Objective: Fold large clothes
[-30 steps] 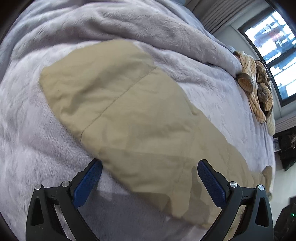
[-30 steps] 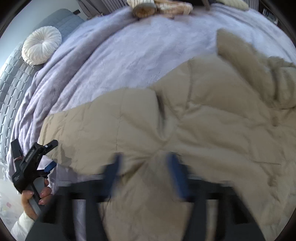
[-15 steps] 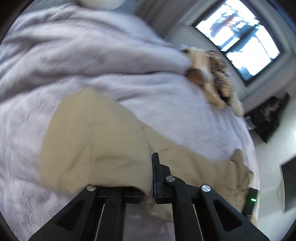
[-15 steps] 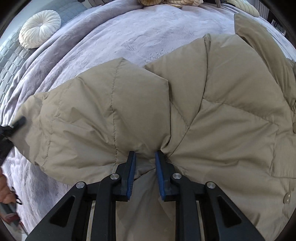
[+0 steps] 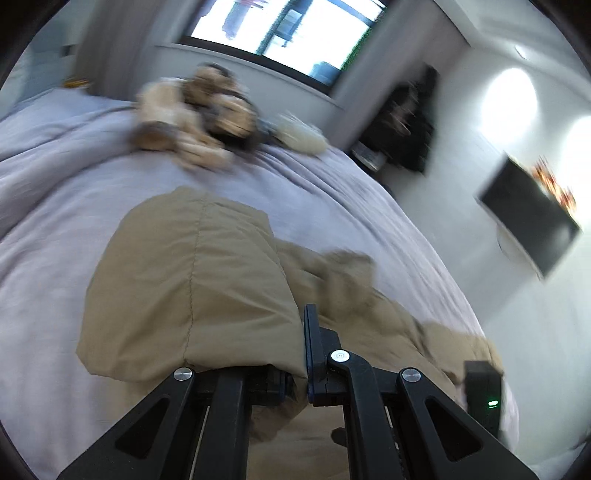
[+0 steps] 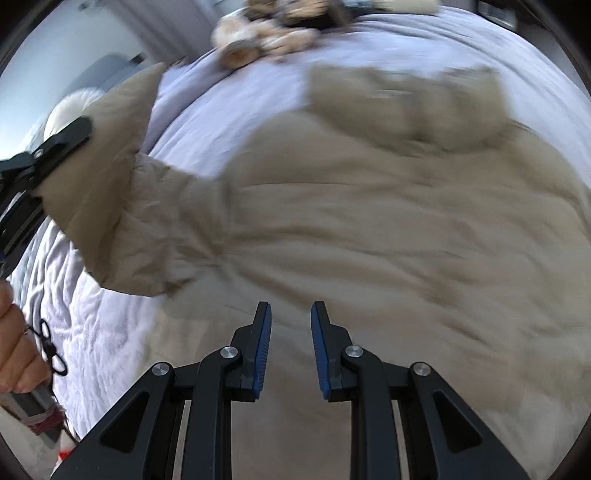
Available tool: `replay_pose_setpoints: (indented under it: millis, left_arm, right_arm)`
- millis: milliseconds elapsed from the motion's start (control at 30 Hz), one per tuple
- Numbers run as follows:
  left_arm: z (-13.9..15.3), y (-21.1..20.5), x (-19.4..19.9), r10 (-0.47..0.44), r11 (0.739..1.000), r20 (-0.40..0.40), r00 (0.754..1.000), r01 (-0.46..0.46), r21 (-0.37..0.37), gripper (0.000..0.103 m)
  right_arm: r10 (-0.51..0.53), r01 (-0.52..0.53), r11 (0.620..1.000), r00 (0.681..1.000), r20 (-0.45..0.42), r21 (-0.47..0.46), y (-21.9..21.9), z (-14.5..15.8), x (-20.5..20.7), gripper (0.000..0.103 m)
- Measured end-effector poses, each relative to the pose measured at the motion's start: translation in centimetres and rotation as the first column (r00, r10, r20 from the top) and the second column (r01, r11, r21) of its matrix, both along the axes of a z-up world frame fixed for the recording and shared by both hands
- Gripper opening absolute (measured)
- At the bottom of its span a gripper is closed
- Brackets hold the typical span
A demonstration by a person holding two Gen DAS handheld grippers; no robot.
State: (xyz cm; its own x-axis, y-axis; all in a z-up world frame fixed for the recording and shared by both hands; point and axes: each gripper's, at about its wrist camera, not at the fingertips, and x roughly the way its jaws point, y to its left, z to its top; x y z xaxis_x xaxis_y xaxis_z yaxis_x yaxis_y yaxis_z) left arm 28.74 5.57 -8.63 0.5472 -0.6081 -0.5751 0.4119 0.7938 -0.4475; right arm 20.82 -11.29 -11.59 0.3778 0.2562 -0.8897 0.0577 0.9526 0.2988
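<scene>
Lavender bedding is covering the wide bed (image 5: pixel 66 177) beneath a bright window (image 5: pixel 280 33), with white walls and a dark screen (image 5: pixel 528 225) hanging at the right. Spreading across the bed is the tan padded jacket (image 6: pixel 369 229), its sleeve (image 5: pixel 192 288) lifting clear of the cover. Motion blur is smearing a heap of striped clothes (image 5: pixel 195 114) near the far edge. The left gripper (image 5: pixel 297 354) is pinching the sleeve's cuff, jaws pressed together on the fabric. The right gripper (image 6: pixel 290 347) is hovering over the jacket's body, jaws parted and gripping nothing.
</scene>
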Motion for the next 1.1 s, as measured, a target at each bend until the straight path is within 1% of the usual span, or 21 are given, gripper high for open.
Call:
replay_pose_setpoints:
  millis: [67,100,167,233,300,333,467,500,533,567,600,633,700,767,833,867,900,933,1000,1067,1100]
  left_arm:
    - [-0.8,-5.3,-0.7,-0.056,0.996,0.002,0.998,0.056,0.068,0.008]
    - [-1.6,-7.9,-1.2,-0.080,0.990,0.002,0.997,0.079,0.121,0.008]
    - [-3.6,-12.2,-2.1,-0.107,0.968,-0.017,0.994,0.108,0.228,0.008]
    - [-5.3,-14.9,-2.9,-0.120,0.946,-0.036,0.992,0.125,0.298,0.008]
    - [-6.9,-16.8,-4.0,-0.121,0.915,-0.041,0.992,0.127,0.383,0.009]
    - [-7.4,-17.6,-4.7,-0.125,0.895,-0.034,0.992,0.128,0.428,0.009]
    - [-8.7,-18.1,-5.9,-0.159,0.842,-0.030,0.987,0.151,0.519,0.009]
    - [-9.0,-17.9,-6.0,-0.163,0.836,-0.037,0.986,0.158,0.526,0.009]
    - [-9.0,-17.6,-6.4,-0.164,0.832,-0.049,0.985,0.165,0.530,0.014]
    - [-9.3,-17.4,-5.8,-0.165,0.834,-0.063,0.984,0.173,0.523,0.023]
    - [-9.4,-17.2,-5.7,-0.167,0.841,-0.073,0.983,0.180,0.511,0.055]
    - [-9.0,-16.4,-6.3,-0.163,0.849,-0.067,0.984,0.175,0.498,0.082]
    - [-8.3,-15.4,-6.2,-0.166,0.855,-0.039,0.985,0.164,0.492,0.084]
    - [-7.5,-13.4,-7.0,-0.144,0.847,-0.015,0.990,0.131,0.516,0.084]
    - [-6.9,-10.8,-7.4,-0.090,0.848,0.016,0.996,0.068,0.526,0.084]
    - [-6.6,-9.0,-7.6,-0.045,0.848,0.031,0.998,0.022,0.530,0.084]
    - [-6.4,-7.0,-7.6,0.018,0.840,0.048,0.999,-0.041,0.542,0.084]
    - [-6.5,-5.3,-7.5,0.077,0.826,0.057,0.995,-0.096,0.556,0.084]
    - [-7.3,-1.3,-7.1,0.194,0.783,0.054,0.980,-0.187,0.593,0.084]
    - [-8.8,1.6,-6.4,0.278,0.726,0.035,0.960,-0.234,0.646,0.084]
    - [-9.8,3.0,-6.0,0.312,0.709,0.021,0.950,-0.247,0.660,0.084]
  right_arm:
    - [-0.064,0.064,0.998,0.998,0.002,-0.011,-4.0,0.7,-1.7,0.024]
    - [-0.095,0.095,0.995,0.995,0.003,-0.019,-5.5,1.0,-2.2,0.025]
    - [-0.151,0.151,0.988,0.989,-0.005,-0.032,-8.7,1.2,-3.6,0.025]
    - [-0.200,0.199,0.979,0.980,-0.018,-0.043,-11.5,1.1,-5.1,0.025]
    - [-0.232,0.231,0.972,0.972,-0.028,-0.050,-13.6,0.8,-6.2,0.025]
    - [-0.255,0.253,0.966,0.966,-0.036,-0.051,-15.0,0.7,-6.9,0.025]
    - [-0.301,0.299,0.954,0.952,-0.062,-0.035,-17.0,-0.5,-8.3,0.025]
    - [-0.310,0.309,0.951,0.948,-0.069,-0.026,-17.5,-0.7,-8.4,0.025]
    - [-0.315,0.314,0.949,0.946,-0.072,-0.020,-17.8,-0.8,-8.5,0.025]
    - [-0.320,0.320,0.947,0.944,-0.074,-0.017,-17.5,-0.9,-8.5,0.026]
    - [-0.324,0.324,0.946,0.943,-0.075,-0.012,-17.6,-1.0,-8.3,0.030]
    - [-0.324,0.324,0.946,0.943,-0.075,-0.010,-17.6,-1.0,-8.2,0.033]
    - [-0.321,0.321,0.947,0.944,-0.069,-0.011,-17.2,-1.1,-7.9,0.047]
    - [-0.302,0.302,0.953,0.952,-0.048,-0.021,-16.5,-0.6,-7.7,0.052]
    - [-0.266,0.266,0.963,0.964,-0.021,-0.038,-15.1,0.2,-6.6,0.062]
    - [-0.244,0.244,0.969,0.970,-0.005,-0.043,-14.4,0.7,-6.2,0.071]
    - [-0.218,0.219,0.975,0.976,0.016,-0.049,-13.3,1.2,-5.5,0.080]
    - [-0.174,0.177,0.982,0.983,0.052,-0.065,-11.7,2.0,-4.4,0.082]
    - [-0.092,0.104,0.989,0.990,0.111,-0.108,-8.9,3.0,-2.8,0.082]
    - [0.043,-0.010,0.978,0.987,0.154,-0.210,-4.5,3.6,-0.7,0.083]
    - [0.106,-0.061,0.961,0.982,0.154,-0.271,-2.3,3.4,0.2,0.083]
